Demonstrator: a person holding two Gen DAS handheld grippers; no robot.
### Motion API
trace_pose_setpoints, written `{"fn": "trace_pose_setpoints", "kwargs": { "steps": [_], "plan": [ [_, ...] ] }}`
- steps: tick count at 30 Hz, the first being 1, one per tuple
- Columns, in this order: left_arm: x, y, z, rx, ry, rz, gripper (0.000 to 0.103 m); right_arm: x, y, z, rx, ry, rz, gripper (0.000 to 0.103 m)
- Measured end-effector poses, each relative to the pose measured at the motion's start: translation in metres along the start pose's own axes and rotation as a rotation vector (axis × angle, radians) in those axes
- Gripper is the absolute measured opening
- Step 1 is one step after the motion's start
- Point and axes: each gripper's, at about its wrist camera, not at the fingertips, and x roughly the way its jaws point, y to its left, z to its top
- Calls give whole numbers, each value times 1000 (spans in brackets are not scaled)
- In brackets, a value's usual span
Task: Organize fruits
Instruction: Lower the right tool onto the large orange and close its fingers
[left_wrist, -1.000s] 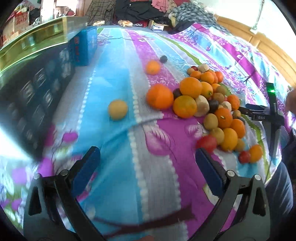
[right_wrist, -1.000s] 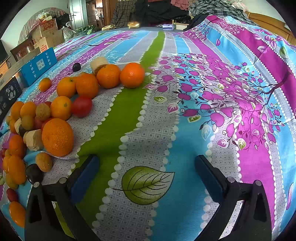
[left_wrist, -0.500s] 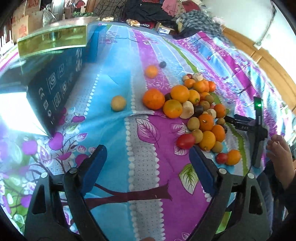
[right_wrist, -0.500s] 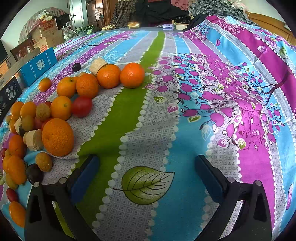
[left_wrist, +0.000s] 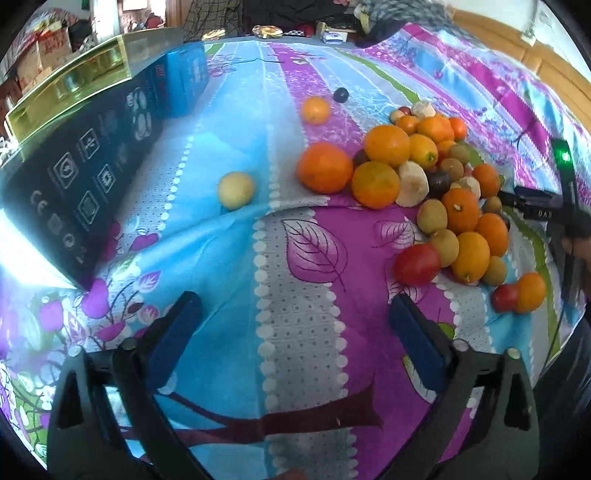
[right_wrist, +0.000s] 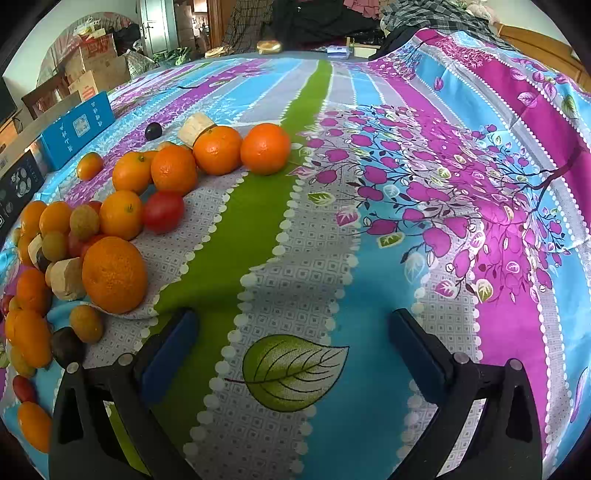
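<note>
Fruit pile (left_wrist: 436, 184) on the patterned bedspread: big oranges, small mandarins, brownish-green longan-like balls, dark plums, red tomatoes, pale peeled chunks, all touching in a loose heap. Pale yellow round fruit (left_wrist: 236, 190) lies alone, left of the heap. Small orange (left_wrist: 315, 109) and dark plum (left_wrist: 340, 95) sit apart beyond it. Red tomato (left_wrist: 417, 264) at the heap's near edge. In the right wrist view, two large oranges (right_wrist: 242, 147) side by side at the heap's far end.

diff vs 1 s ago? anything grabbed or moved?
Only the left gripper moved: its view swung over the cloth and its jaws narrowed, then have just been opening wide again, nothing between them. Nothing grabbed. The fruit pile and pale fruit lie unchanged; the right gripper stayed open and still.
</note>
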Motion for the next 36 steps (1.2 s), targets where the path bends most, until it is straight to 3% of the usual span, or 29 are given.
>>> {"fn": "trace_pose_setpoints", "kwargs": {
  "steps": [3, 9, 16, 19, 24, 27, 32, 33, 34, 36],
  "plan": [
    [1, -4, -5, 25, -15, 30, 103, -1, -2, 2, 2, 2, 3, 103],
    [1, -3, -9, 33, -34, 40, 103, -4, 0, 4, 39, 81, 7, 103],
    [1, -4, -10, 36, -50, 39, 103, -19, 4, 0, 56, 114, 21, 100],
    [1, -4, -10, 36, -57, 39, 103, -47, 9, -4, 57, 59, 6, 99],
    [0, -3, -12, 35, -66, 40, 103, -113, 30, -21, 118, -111, 3, 99],
    [-3, -3, -12, 33, -57, 33, 103, -137, 60, -39, 101, -104, 76, 99],
    [-17, -1, -11, 9, -36, -21, 100, -151, 127, -64, -104, -61, 152, 85],
    [-20, 0, -12, 1, -36, -35, 98, -148, 138, -70, -139, -41, 177, 76],
    [-24, 1, -13, -6, -30, -60, 96, -144, 141, -72, -148, -22, 195, 59],
    [-29, 0, -14, -12, -18, -91, 95, -131, 144, -79, -163, 47, 257, 44]
  ]
}}
